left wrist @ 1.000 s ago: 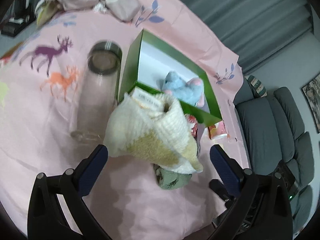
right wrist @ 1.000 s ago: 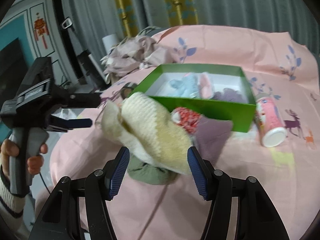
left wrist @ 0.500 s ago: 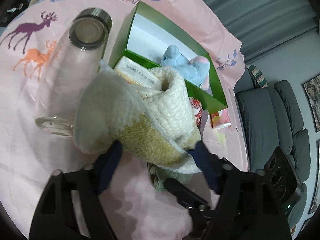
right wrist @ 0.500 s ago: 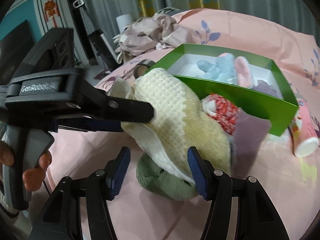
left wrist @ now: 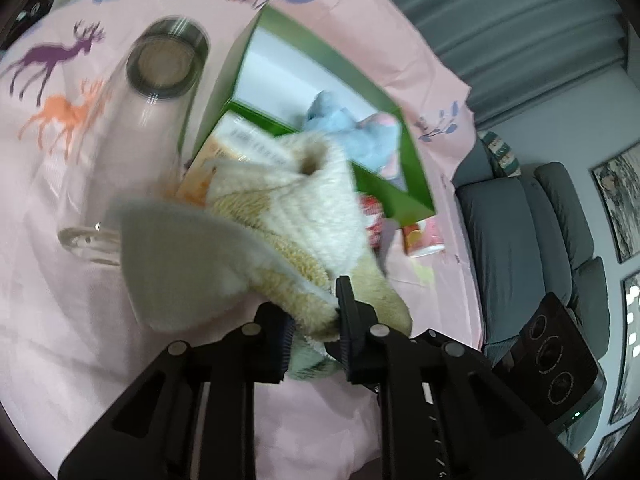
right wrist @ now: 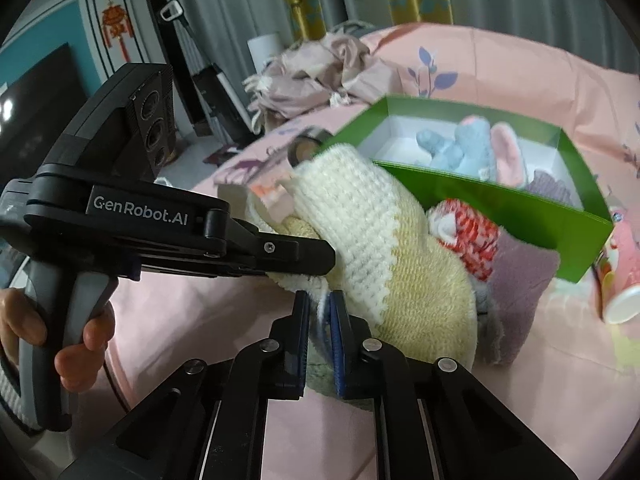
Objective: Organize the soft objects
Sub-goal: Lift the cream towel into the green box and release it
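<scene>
A cream and yellow knitted soft piece (left wrist: 304, 208) (right wrist: 360, 216) hangs over the pink sheet in front of the green box (left wrist: 400, 184) (right wrist: 500, 204). My left gripper (left wrist: 314, 312) (right wrist: 316, 260) is closing its jaws on the fuzzy yellow end, and the pads press on it. My right gripper (right wrist: 319, 304) is closing too, and its blue pads pinch the white lower edge. A blue plush (left wrist: 340, 128) (right wrist: 460, 148) lies inside the box. A red-and-white soft item (right wrist: 468, 228) and a purple cloth (right wrist: 520, 280) sit beside the knit. A green soft thing (left wrist: 308, 364) lies underneath.
A clear glass jar (left wrist: 120, 120) lies on its side left of the box. An orange carton (left wrist: 232, 148) is behind the knit, and a pink cup (right wrist: 624, 280) lies right of the box. Crumpled clothes (right wrist: 320, 72) are piled at the far side. A grey sofa (left wrist: 520, 240) stands beyond.
Both grippers went from open around the knitted piece to shut on it. The left one moved in on the yellow end; the right one came up to the white edge.
</scene>
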Motion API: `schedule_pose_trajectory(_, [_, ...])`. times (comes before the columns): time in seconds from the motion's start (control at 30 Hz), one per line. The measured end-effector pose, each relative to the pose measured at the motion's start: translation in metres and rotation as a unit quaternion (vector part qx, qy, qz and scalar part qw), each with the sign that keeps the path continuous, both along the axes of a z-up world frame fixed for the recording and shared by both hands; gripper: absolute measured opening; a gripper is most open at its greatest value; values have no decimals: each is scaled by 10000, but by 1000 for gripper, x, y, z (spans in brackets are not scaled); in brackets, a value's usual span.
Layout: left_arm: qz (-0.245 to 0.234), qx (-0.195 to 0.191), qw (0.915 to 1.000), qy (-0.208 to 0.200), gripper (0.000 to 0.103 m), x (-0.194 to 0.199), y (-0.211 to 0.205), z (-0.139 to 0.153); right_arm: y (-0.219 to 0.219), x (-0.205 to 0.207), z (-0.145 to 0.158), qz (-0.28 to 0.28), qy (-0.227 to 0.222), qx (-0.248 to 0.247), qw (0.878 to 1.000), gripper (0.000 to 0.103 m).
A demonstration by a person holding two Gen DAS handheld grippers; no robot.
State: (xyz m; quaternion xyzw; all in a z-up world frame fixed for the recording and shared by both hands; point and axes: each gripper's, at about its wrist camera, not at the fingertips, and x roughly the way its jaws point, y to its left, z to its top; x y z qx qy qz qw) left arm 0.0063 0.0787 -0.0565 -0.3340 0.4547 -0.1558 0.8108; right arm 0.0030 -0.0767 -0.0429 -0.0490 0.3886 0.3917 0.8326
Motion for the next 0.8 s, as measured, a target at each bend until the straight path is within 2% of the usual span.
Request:
schedule_pose_trajectory(0.23, [-47, 91, 9989, -467, 16, -16, -6, 37, -7, -14, 30, 36, -361, 302, 9989, 11])
schedule_pose_trajectory(0.33, [-145, 254, 9964, -790, 16, -19, -13, 65, -10, -18, 48, 24, -587, 405, 9974, 10])
schedule_pose_trajectory(0.63, [-401, 803, 9809, -1726, 16, -16, -42, 146, -24, -20, 117, -75, -1435, 719, 9870, 10])
schedule_pose_trajectory(0.8, [-431, 1014, 9729, -2032, 16, -7, -53, 174, -29, -16, 150, -124, -1839, 851, 9792, 10])
